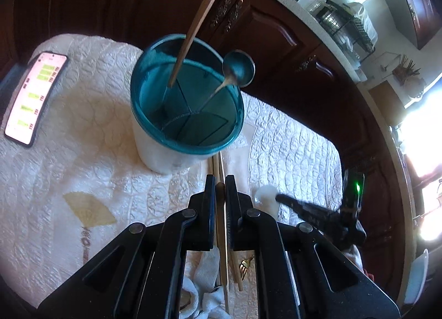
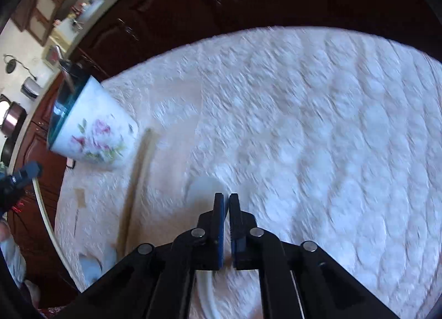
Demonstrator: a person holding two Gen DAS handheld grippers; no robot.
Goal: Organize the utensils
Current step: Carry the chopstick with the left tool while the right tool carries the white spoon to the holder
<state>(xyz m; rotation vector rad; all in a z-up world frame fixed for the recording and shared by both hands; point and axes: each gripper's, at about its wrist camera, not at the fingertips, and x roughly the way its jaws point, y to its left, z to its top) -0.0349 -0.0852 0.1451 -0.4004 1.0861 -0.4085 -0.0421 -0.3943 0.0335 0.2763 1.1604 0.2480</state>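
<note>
A white flowered utensil holder (image 1: 187,103) with a teal rim stands on the quilted white cloth (image 1: 83,131). It holds one wooden chopstick (image 1: 190,40) and a metal spoon (image 1: 237,67). My left gripper (image 1: 220,183) is shut on a wooden chopstick (image 1: 221,225) just in front of the holder. More chopsticks (image 1: 214,165) lie on the cloth under it. My right gripper (image 2: 226,200) is shut on a white ceramic spoon (image 2: 203,189), which also shows in the left wrist view (image 1: 266,200). The holder (image 2: 94,131) lies to its left in the right wrist view, with chopsticks (image 2: 138,175) beside it.
A lit phone (image 1: 36,95) lies on the cloth at the left. A gold fork (image 1: 244,266) and a white rag (image 1: 207,285) lie under my left gripper. Dark wooden cabinets (image 1: 262,29) stand behind the table. The cloth's edge (image 2: 63,236) is at the left.
</note>
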